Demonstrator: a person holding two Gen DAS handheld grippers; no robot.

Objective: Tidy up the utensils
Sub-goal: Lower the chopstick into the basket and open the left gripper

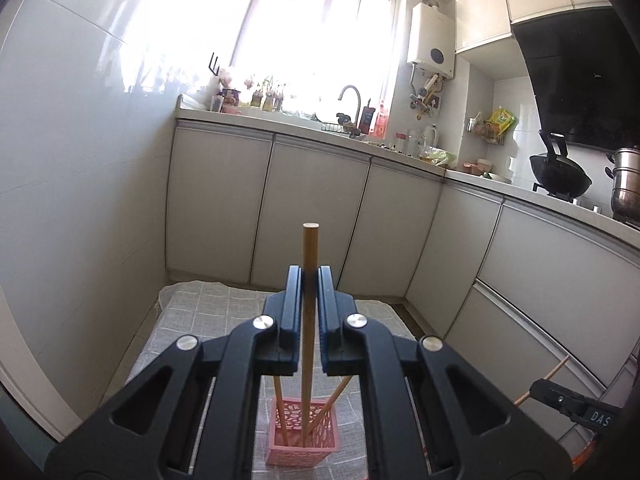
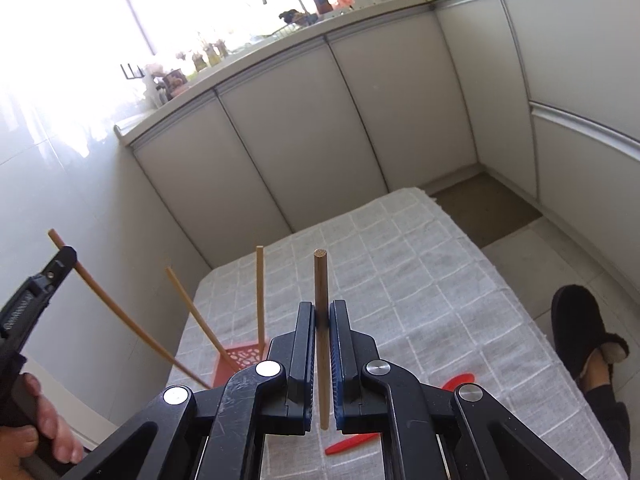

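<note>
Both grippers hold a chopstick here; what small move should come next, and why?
Probably the left gripper opens: its chopstick already reaches down into the pink basket beside two others. The right gripper holds its chopstick over the checked cloth, away from the basket, so it follows.

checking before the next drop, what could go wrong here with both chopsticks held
1. The pink basket is small and light-looking; the left hand-held gripper lowers its chopstick between two leaning ones, and a nudge might tip it.
2. The right hand-held gripper pinches its chopstick over the cloth, not the basket; released here, it would likely miss.
</note>
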